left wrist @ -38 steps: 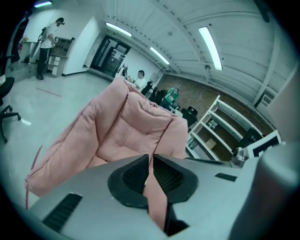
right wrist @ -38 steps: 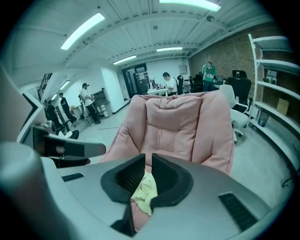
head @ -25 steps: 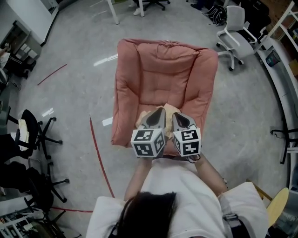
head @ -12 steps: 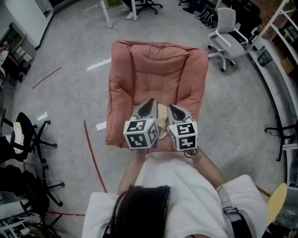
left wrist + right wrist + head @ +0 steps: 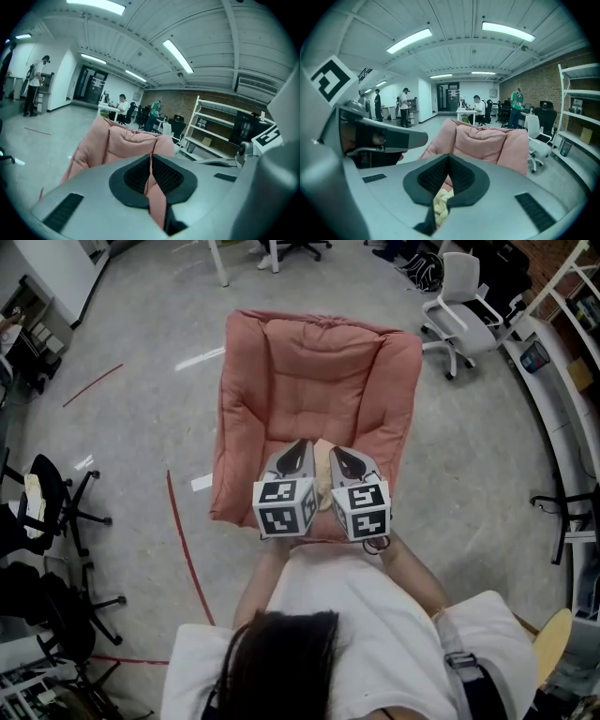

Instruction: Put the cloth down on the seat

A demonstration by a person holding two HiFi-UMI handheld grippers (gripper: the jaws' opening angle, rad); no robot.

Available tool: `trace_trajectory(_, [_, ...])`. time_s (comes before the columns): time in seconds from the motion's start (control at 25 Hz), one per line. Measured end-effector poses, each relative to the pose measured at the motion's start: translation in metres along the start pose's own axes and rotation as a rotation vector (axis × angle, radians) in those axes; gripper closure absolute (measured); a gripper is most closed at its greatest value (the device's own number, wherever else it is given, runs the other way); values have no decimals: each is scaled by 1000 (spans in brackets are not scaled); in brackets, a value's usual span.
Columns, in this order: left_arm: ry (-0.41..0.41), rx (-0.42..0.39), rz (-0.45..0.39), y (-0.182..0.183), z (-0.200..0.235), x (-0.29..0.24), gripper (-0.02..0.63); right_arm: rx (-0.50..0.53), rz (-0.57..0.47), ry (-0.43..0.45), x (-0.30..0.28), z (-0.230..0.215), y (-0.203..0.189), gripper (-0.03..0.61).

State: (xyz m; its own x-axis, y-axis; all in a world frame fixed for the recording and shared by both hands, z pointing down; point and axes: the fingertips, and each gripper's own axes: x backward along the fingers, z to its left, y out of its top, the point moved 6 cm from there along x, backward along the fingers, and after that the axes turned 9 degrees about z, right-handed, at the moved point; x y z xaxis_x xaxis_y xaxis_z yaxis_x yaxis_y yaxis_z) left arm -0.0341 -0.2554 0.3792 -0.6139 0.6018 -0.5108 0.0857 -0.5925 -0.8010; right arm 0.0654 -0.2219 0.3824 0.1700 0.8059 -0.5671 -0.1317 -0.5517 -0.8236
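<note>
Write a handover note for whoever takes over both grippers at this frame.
Left gripper: jaws shut; only pink shows in their gap, so a grip on the cloth is unconfirmed.
Right gripper: shut on the cream cloth.
Both hover side by side over the front of the pink seat, with the cloth bunched between them.
Done: cloth is above the seat.
Left: lower it, open the jaws, leave it lying on the seat.

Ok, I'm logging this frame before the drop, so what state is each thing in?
seat: on the floor, facing the person.
left gripper: jaws shut, over the seat's front part.
right gripper: jaws shut, beside the left one.
cloth: crumpled, between the grippers' tips; whether it is pinched is unclear.
</note>
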Motion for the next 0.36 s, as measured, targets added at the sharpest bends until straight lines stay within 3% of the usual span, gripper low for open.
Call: trace_trajectory(0.36, [13, 5, 36, -17, 4, -1, 575, 1, 10, 5, -2, 5, -10, 551])
